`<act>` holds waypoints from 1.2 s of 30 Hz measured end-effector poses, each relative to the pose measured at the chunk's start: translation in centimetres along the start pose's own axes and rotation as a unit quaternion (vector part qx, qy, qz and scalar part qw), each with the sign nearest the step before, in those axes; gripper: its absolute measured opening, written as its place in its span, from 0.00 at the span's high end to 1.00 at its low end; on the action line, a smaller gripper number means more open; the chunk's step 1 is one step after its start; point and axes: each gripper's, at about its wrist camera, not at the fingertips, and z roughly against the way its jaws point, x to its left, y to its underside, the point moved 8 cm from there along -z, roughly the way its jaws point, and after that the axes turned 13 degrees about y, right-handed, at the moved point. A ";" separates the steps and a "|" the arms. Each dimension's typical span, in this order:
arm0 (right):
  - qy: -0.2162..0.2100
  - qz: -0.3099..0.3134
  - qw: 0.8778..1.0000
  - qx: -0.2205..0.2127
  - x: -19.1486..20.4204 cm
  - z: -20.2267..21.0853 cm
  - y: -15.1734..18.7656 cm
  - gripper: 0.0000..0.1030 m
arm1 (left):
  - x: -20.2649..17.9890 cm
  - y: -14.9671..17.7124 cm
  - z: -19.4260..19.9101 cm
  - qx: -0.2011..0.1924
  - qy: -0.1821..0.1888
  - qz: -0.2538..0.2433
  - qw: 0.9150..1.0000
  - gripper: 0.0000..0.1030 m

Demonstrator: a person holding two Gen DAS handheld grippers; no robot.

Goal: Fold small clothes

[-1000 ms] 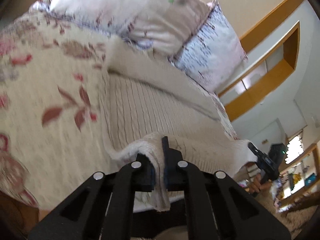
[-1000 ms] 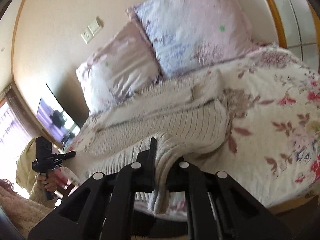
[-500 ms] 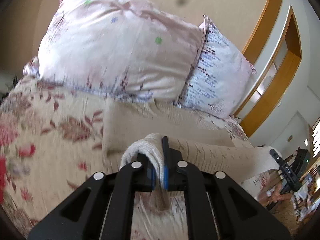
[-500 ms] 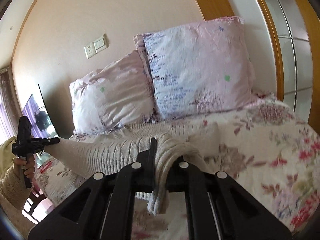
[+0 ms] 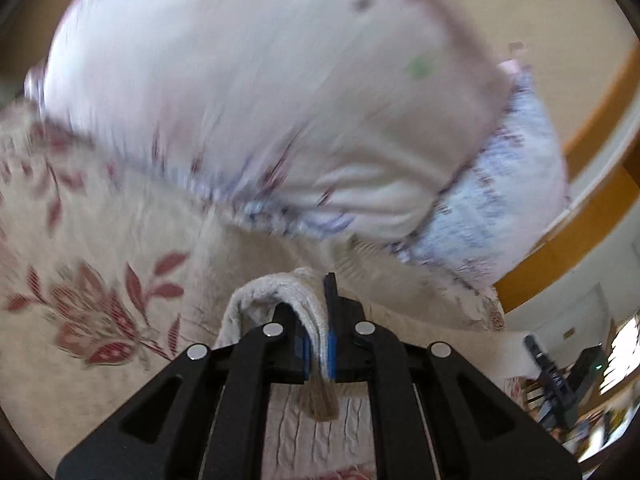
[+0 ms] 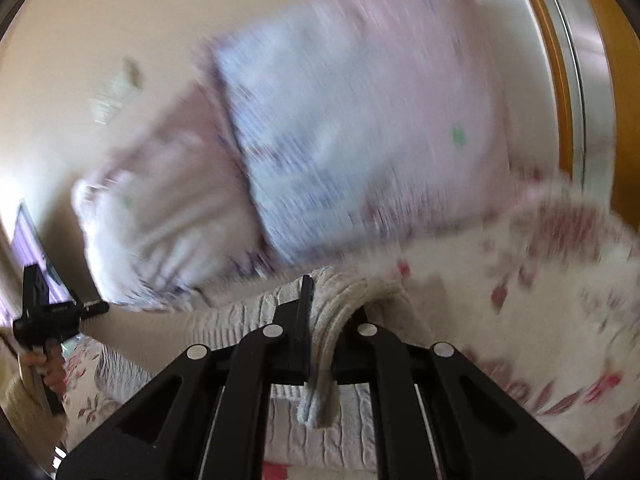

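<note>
A cream cable-knit sweater [image 5: 316, 436] lies on the floral bedspread [image 5: 92, 264]. My left gripper [image 5: 318, 348] is shut on one corner of its hem, which loops over the left finger. My right gripper [image 6: 320, 356] is shut on the other hem corner [image 6: 352, 304]. The hem is stretched between the two grippers above the sweater's body [image 6: 248, 316]. The left gripper also shows in the right wrist view [image 6: 52, 312], and the right gripper in the left wrist view [image 5: 552, 376]. Both views are motion-blurred.
Two floral pillows stand at the head of the bed, a pink one [image 5: 256, 92] and a bluish one [image 5: 500, 216]; they also show in the right wrist view [image 6: 360, 128]. A wooden frame [image 5: 576, 208] runs along the right. A screen [image 6: 28, 244] stands at the left.
Both grippers have carried the hem up and forward over the sweater toward the pillows, which now fill most of each view. Both stay shut on the hem.
</note>
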 end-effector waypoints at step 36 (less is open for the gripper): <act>0.097 0.009 0.990 0.102 -6.7 -2.1 4.4 0.73 | 5.2 3.7 1.6 0.066 -0.060 -0.027 0.996 0.70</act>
